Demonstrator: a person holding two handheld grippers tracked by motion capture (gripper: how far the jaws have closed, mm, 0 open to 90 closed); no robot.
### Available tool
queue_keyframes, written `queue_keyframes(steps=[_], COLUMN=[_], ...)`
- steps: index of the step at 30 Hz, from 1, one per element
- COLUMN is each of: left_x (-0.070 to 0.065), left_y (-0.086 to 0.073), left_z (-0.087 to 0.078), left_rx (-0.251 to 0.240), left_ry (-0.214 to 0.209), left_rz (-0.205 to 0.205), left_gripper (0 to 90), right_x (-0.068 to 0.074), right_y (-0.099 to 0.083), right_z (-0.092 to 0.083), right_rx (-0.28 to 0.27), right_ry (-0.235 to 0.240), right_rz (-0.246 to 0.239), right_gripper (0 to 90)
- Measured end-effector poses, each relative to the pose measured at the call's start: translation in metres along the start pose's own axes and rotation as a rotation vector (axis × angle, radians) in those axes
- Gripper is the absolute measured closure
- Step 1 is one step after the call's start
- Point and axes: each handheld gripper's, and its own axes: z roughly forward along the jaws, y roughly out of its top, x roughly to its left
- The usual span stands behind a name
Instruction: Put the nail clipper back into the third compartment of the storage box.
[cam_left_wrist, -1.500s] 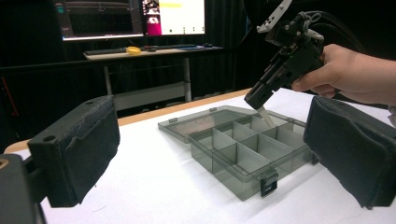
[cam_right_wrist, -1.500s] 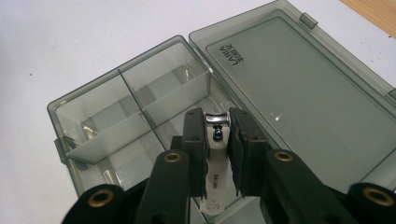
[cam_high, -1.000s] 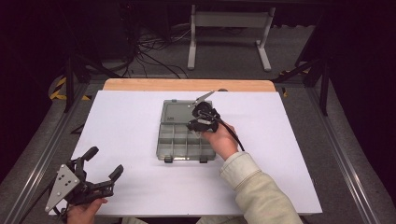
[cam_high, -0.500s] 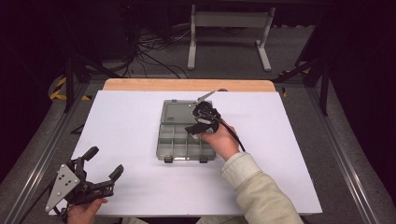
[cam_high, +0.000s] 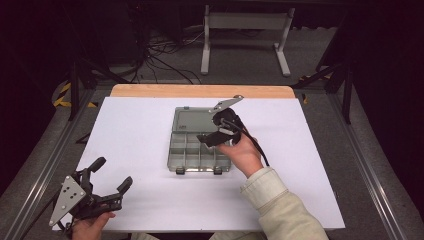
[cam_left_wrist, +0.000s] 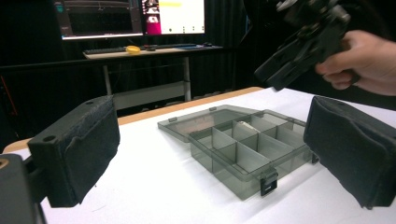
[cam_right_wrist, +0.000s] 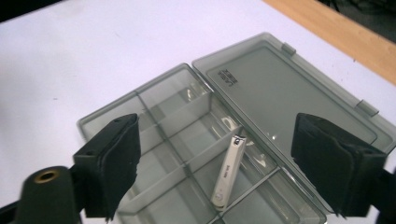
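Jaws of right gripper (cam_right_wrist: 224, 172), just opened, frame nail clipper (cam_right_wrist: 228, 173).

embossed mark on box lid (cam_right_wrist: 289, 93), too small to read

The open organiser box (cam_high: 200, 147) is sitting mid-table with its lid (cam_high: 192, 120) lying flat behind it, and the right gripper (cam_high: 220, 131) is hovering over its right-hand compartments, blocking the way in from above there. Its upright dividers are splitting the inside into narrow cells, one already taken by a nail clipper (cam_right_wrist: 229, 171). The white table (cam_high: 135, 130) is lying bare on both sides of the box.
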Motion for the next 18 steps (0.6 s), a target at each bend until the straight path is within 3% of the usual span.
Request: queue_keyframes(steps=[10, 15, 18], left_x=[-0.001, -0.001, -0.001], left_y=[0.001, 0.001, 0.001], left_z=[0.0, 0.0, 0.0], left_rx=[-0.001, -0.003, -0.004], left_ry=[0.002, 0.003, 0.004], left_rz=[0.003, 0.004, 0.003], left_gripper=[4.5, 4.5, 4.5], right_x=[0.011, 0.014, 0.016], right_y=[-0.011, -0.018, -0.028], right_z=[-0.046, -0.065, -0.081], right_rx=[-0.114, -0.165, -0.225], right_ry=[0.015, -0.013, -0.034], right_rz=[-0.047, -0.063, -0.071], right_gripper=[6.9, 1.1, 0.0])
